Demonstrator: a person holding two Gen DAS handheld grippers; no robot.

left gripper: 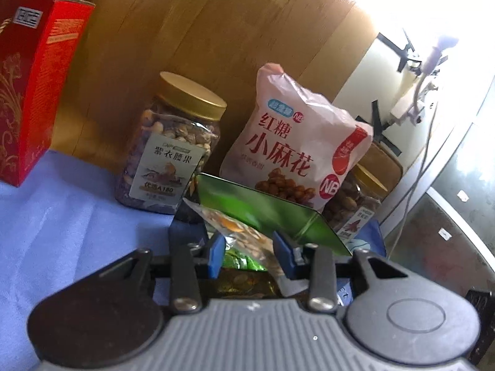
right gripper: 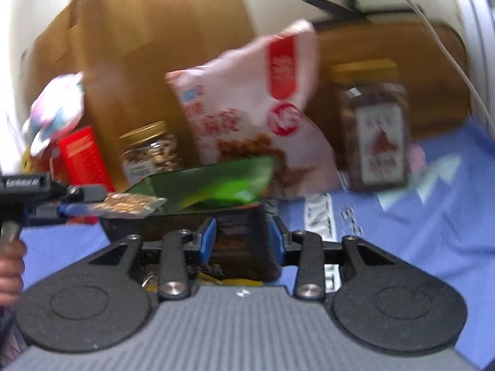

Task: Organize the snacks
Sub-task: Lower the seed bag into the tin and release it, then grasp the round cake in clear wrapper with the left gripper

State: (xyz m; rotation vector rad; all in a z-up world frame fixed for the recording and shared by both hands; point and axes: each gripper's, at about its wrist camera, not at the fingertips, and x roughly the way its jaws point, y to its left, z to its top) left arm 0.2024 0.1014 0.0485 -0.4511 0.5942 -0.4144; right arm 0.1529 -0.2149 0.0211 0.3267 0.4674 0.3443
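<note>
My left gripper (left gripper: 248, 249) is shut on a small clear nut packet (left gripper: 238, 232) and holds it over an open tin with a green lid (left gripper: 272, 210). In the right wrist view the left gripper (right gripper: 66, 207) comes in from the left with the same packet (right gripper: 130, 205) over the tin (right gripper: 201, 185). My right gripper (right gripper: 241, 241) has its blue pads on either side of a dark brown packet (right gripper: 241, 241) at the tin's near side; the view is blurred. A pink snack bag (left gripper: 294, 142) stands behind the tin.
A nut jar with a gold lid (left gripper: 173, 148) stands left of the pink bag, a second jar (left gripper: 355, 198) right of it. A red box (left gripper: 34, 83) stands at far left. All rest on a blue cloth (left gripper: 62, 216) against a wooden panel (left gripper: 216, 31).
</note>
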